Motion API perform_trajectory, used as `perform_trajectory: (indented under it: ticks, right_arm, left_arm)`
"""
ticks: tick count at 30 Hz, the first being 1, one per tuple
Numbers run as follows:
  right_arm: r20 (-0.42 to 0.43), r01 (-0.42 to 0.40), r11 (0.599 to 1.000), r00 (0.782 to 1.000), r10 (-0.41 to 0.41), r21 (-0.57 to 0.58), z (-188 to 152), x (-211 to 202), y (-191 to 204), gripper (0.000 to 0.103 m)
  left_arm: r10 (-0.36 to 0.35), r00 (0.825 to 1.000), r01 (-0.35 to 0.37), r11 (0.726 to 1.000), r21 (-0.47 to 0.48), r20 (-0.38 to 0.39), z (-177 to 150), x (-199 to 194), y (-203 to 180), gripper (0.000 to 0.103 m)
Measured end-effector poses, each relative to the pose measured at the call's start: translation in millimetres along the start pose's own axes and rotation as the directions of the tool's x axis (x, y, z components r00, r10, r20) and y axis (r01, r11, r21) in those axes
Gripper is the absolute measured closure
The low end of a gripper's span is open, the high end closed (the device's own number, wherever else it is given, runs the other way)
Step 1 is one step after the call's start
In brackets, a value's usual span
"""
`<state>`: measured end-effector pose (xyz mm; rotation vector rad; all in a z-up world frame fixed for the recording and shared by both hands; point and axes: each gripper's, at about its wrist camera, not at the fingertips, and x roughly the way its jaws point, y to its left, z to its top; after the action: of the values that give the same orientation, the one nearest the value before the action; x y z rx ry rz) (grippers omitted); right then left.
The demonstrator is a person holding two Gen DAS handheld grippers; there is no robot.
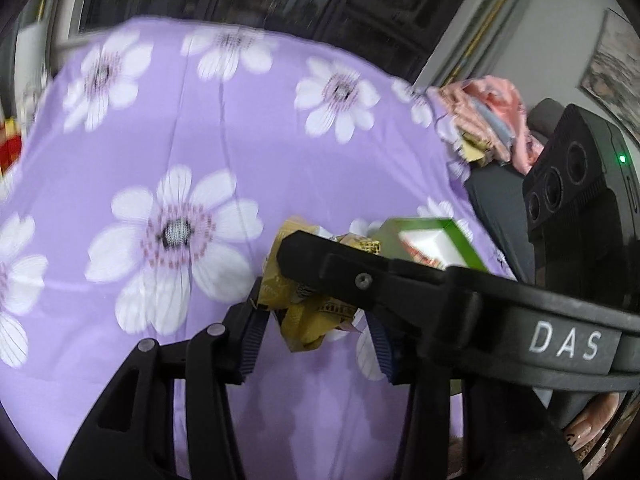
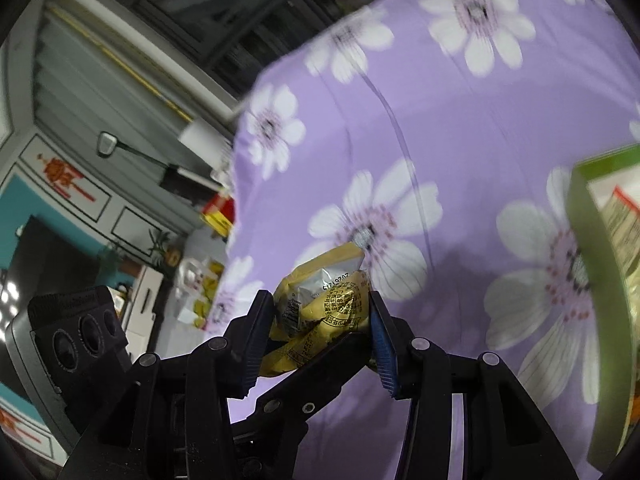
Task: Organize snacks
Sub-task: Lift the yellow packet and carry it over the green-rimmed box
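In the left wrist view my left gripper (image 1: 316,320) is shut on crumpled yellow snack packets (image 1: 304,326), held above the purple floral cloth (image 1: 160,140). The right gripper's black body, marked DAS (image 1: 564,344), crosses in front of them, and its finger reaches over the packets' top. A green snack box (image 1: 440,240) lies just behind. In the right wrist view my right gripper (image 2: 320,300) is shut on yellow snack packets (image 2: 324,300), lifted off the cloth. A black bar (image 2: 316,372) of the other gripper crosses under them. The green box (image 2: 600,272) fills the right edge.
A heap of pink packaging (image 1: 492,120) sits at the cloth's far right corner. Beyond the cloth's left edge (image 2: 240,184) are a red and yellow box (image 2: 218,210), bags on the floor (image 2: 196,280) and a grey cabinet wall. A hand (image 1: 588,424) shows at lower right.
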<state>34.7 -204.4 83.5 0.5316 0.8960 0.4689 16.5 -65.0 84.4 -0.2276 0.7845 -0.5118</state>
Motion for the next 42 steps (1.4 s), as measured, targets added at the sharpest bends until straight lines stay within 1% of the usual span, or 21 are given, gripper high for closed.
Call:
perform_trajectory:
  ticks: [4,6,9,15,19,22,26,33,36,39,42]
  right_arm:
    - [0.077,-0.008,0.999,0.997,0.012,-0.049,6,-28,19,0.054]
    - [0.102,-0.015,0.997,0.995,0.023,-0.072,9,-40,25,0.054]
    - [0.141,-0.018,0.996,0.99,0.03,-0.092,13,-57,29,0.054]
    - [0.223,0.022,0.992,0.975,0.005,-0.121,16,-84,32,0.054]
    - [0.273,0.033,0.996,0.962,-0.008,-0.088,13,-99,19,0.053]
    - [0.314,0.028,0.997,0.949,-0.004,-0.071,10,-110,8,0.053]
    - [0.352,0.024,0.999,0.936,-0.014,-0.024,9,-121,-13,0.053]
    - [0.4,0.02,0.998,0.915,-0.045,0.066,8,-143,-54,0.053]
    - [0.413,0.034,0.993,0.907,-0.08,0.117,5,-152,-71,0.053]
    - [0.43,0.05,0.988,0.896,-0.11,0.148,2,-161,-83,0.053]
    - [0.439,0.059,0.98,0.888,-0.139,0.191,0,-167,-96,0.053]
  left_arm:
    - [0.001,0.998,-0.004,0.999,0.046,0.069,12,-20,-18,0.058]
    - [0.008,0.995,-0.015,0.998,0.069,0.095,16,-28,-30,0.058]
    - [-0.002,0.991,-0.012,0.994,0.104,0.134,23,-37,-45,0.058]
    - [-0.019,0.983,-0.015,0.984,0.18,0.182,28,-44,-72,0.06]
    - [-0.047,0.984,0.007,0.974,0.228,0.172,27,-39,-87,0.06]
    - [-0.054,0.984,0.005,0.962,0.273,0.172,26,-33,-101,0.06]
    - [-0.068,0.987,0.017,0.944,0.329,0.145,24,-18,-120,0.06]
    - [-0.1,0.991,0.057,0.919,0.389,0.091,23,11,-152,0.06]
    - [-0.122,0.991,0.089,0.911,0.403,0.057,19,24,-165,0.06]
    - [-0.148,0.988,0.117,0.903,0.413,0.044,14,32,-175,0.06]
    - [-0.165,0.986,0.143,0.892,0.428,0.014,12,43,-186,0.06]
